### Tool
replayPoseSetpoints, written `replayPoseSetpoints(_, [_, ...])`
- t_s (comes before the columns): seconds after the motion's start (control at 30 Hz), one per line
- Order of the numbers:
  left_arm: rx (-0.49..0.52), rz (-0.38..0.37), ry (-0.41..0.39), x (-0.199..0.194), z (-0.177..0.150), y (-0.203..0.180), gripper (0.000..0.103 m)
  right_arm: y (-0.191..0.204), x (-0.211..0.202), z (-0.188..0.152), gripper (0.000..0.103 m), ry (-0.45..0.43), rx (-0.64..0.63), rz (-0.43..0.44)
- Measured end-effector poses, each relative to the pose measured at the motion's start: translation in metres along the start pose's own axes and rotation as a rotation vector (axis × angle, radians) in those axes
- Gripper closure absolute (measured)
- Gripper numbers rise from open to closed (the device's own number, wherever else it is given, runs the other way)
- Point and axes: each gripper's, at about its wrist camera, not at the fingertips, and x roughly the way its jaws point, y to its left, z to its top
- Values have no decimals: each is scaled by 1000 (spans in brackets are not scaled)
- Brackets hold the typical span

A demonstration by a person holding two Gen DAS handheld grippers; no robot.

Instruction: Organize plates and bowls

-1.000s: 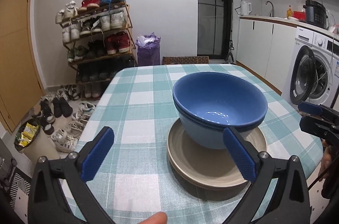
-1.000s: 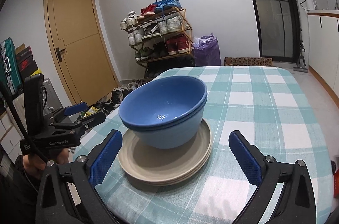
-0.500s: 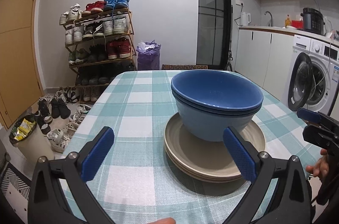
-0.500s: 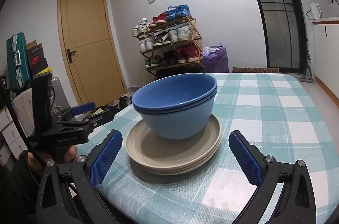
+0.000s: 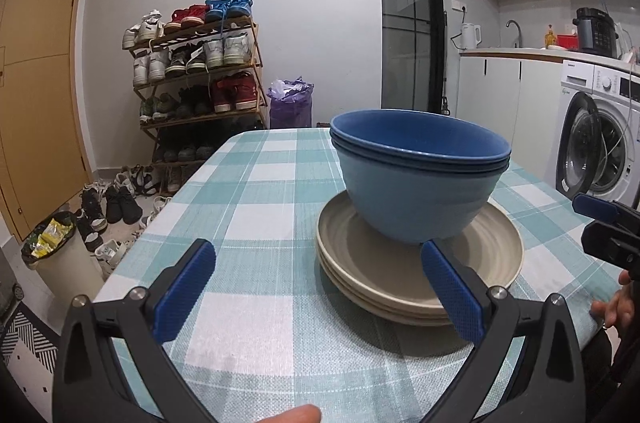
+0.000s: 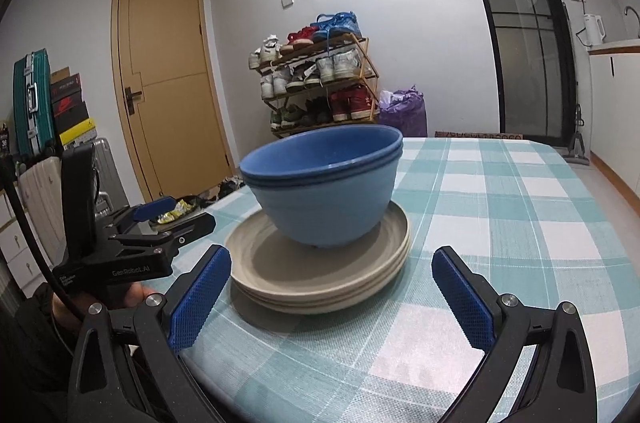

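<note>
Two nested blue bowls [image 5: 420, 179] [image 6: 326, 187] sit on a stack of beige plates [image 5: 416, 275] [image 6: 320, 271] on the checked tablecloth [image 5: 260, 215] [image 6: 500, 223]. My left gripper [image 5: 318, 287] is open, low near the table's front edge, with the stack just beyond its right finger. My right gripper [image 6: 330, 291] is open too, low at the table's edge, the stack straight ahead of it. Each view shows the other gripper at its side, the right gripper [image 5: 604, 223] and the left gripper [image 6: 160, 219]; neither one holds anything.
A shoe rack [image 5: 196, 79] and a purple bag [image 5: 290, 105] stand past the table's far end. A washing machine [image 5: 600, 139] and kitchen counter are on the right. Shoes and a bin [image 5: 60, 255] lie on the floor to the left, by a wooden door [image 6: 168, 83].
Both grippers have dropped lower, from looking down into the bowls to seeing them from near table level. The stack has not moved, and both stay open.
</note>
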Motion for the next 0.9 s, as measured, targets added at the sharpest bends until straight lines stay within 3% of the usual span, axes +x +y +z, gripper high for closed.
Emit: replayPoseSetpoints(0.9, [-14, -8, 7, 2, -8, 2, 0, -5, 6, -13, 1, 16, 4, 26])
